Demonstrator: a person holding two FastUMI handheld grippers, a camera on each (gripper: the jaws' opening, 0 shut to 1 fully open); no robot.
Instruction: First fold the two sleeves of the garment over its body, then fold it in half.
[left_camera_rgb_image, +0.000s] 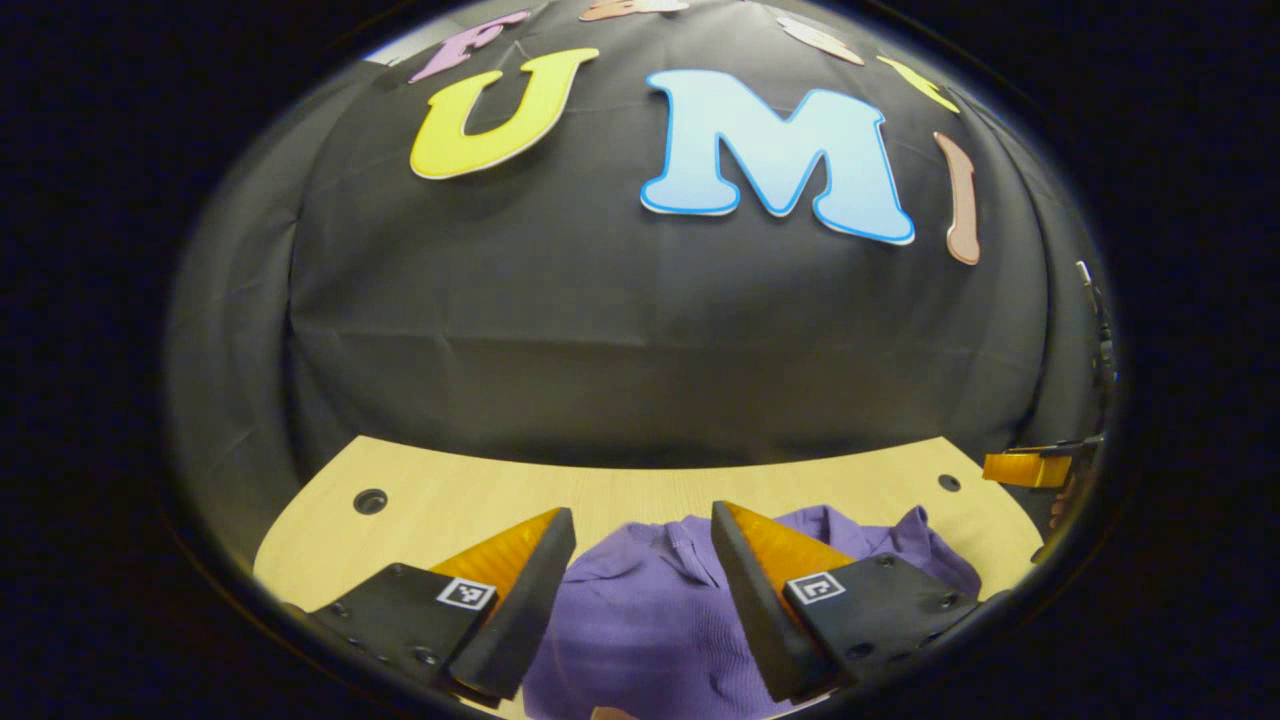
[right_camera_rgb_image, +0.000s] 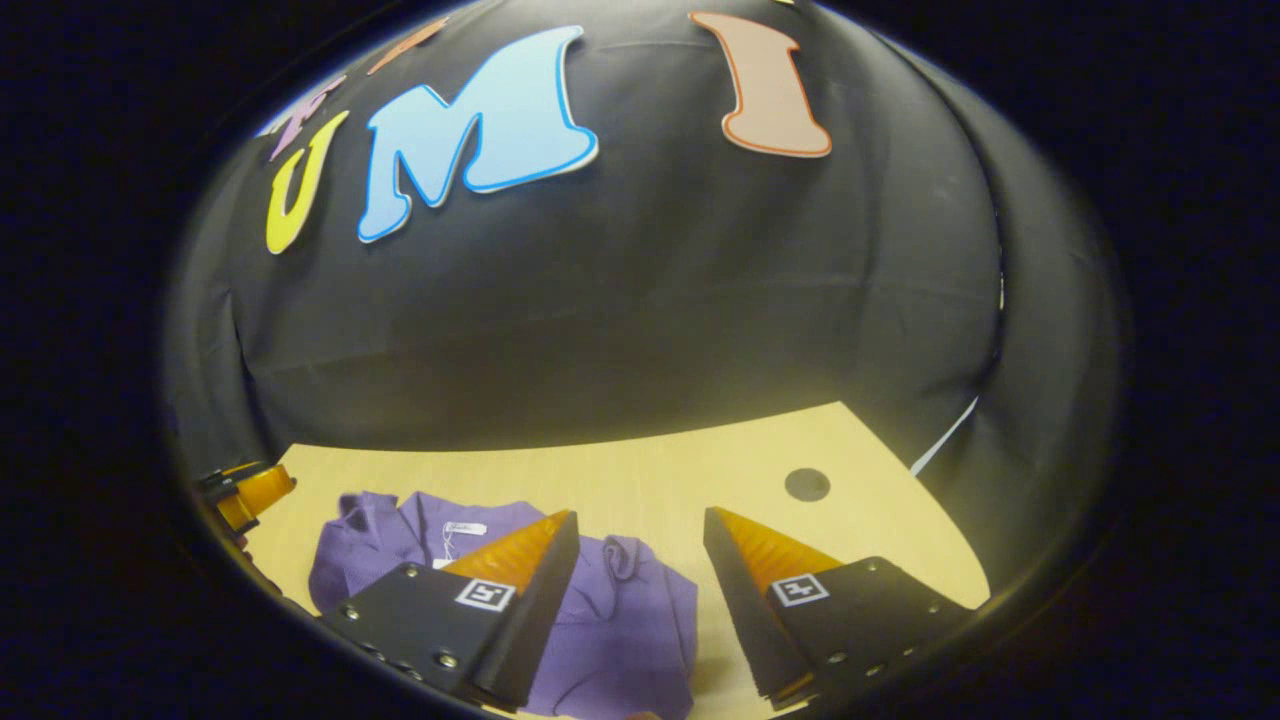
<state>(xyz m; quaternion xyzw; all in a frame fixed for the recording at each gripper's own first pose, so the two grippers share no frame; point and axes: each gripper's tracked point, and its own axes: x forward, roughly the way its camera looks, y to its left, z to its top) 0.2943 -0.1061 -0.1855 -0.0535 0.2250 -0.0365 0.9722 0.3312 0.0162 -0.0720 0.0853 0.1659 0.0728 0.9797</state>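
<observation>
Plainly, both grippers hover with jaws wide: the purple garment (left_camera_rgb_image: 650, 620) lies at six o'clock under the left gripper (left_camera_rgb_image: 640, 590), probably nearer than the right gripper (right_camera_rgb_image: 635, 600).

Cloth-walled recording booth, wooden table (left_camera_rgb_image: 640, 490)

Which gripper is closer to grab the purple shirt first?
Probably the left gripper: its open fingers sit right over the purple shirt. The right gripper, also open, has the shirt mostly under one finger and bare table ahead.
</observation>
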